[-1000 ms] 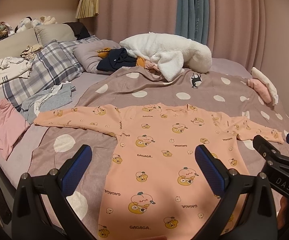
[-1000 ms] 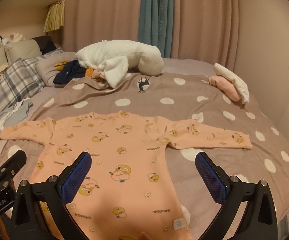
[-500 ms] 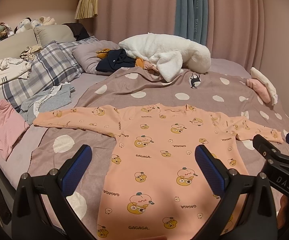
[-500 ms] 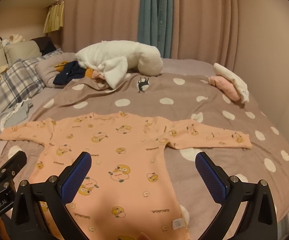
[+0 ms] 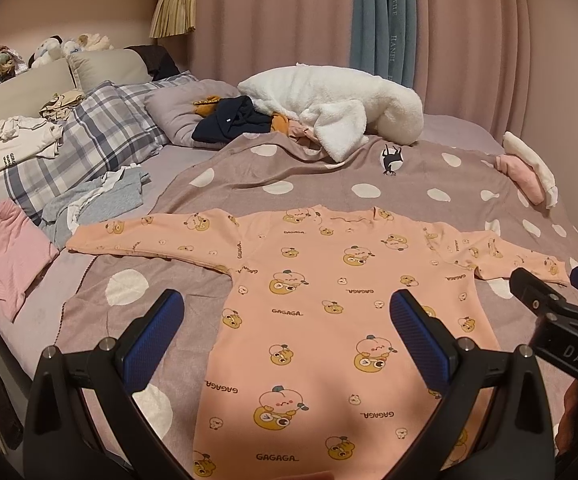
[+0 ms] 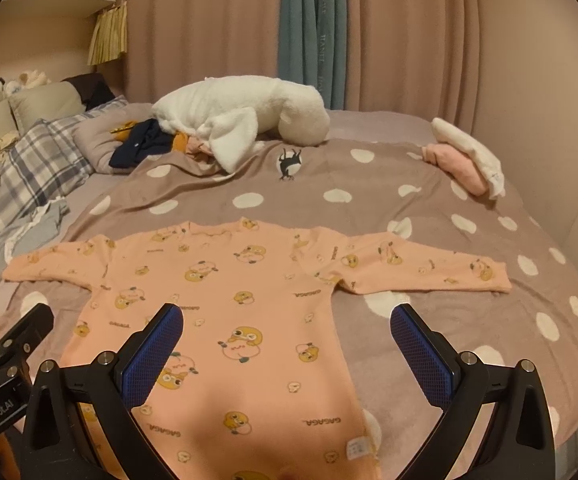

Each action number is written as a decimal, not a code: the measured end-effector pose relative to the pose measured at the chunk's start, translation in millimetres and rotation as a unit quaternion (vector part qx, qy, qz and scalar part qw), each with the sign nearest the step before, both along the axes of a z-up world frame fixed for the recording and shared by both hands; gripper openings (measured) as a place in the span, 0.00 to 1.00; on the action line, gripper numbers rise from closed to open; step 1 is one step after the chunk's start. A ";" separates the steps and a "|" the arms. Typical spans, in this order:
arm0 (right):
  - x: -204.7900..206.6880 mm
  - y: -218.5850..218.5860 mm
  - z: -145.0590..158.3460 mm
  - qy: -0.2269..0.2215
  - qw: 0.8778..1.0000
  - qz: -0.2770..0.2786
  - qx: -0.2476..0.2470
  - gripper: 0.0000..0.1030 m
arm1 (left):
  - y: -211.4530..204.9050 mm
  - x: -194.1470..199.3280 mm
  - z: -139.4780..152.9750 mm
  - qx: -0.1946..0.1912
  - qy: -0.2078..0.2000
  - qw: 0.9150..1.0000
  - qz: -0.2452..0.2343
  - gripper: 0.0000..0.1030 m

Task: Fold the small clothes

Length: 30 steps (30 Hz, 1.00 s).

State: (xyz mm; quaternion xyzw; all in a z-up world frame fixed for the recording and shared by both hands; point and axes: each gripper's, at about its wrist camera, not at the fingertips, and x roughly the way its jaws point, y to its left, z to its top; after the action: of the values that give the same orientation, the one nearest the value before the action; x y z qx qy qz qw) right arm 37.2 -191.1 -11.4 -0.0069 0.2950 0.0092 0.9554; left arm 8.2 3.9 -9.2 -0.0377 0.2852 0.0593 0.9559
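Counting first: one peach shirt (image 5: 329, 320), two sleeves out flat, one dotted blanket (image 5: 329, 184) under it, two claws. My left claw (image 5: 285, 332) is spread wide, nothing between its pads; my right claw (image 6: 285, 336) likewise spread and empty. Around: white fleece heap (image 5: 329, 108) at the far side with a navy garment (image 5: 233, 122) beside it, plaid pillow (image 5: 89, 140), grey clothes (image 5: 101, 200) and a pink top (image 5: 13, 252) off the blanket's left edge, a pink-and-white roll (image 5: 525, 168) far right. Nothing lies on the shirt. It lies spread, collar away from me, hem nearest; both claws hang above the hem end, left over its left half, right over its right edge, neither touching cloth.
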 end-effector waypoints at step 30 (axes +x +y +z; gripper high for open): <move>50.1 -297.2 -53.9 0.073 0.955 -0.201 0.206 1.00 | -57.9 38.9 -29.7 0.035 0.017 0.999 -0.029 1.00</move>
State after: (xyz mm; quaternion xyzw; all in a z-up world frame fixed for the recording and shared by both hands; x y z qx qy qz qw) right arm 87.3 -488.3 -65.2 0.2500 0.3513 -0.1225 0.8939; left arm 47.0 -54.1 -38.8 0.0051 0.3001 0.0418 0.9530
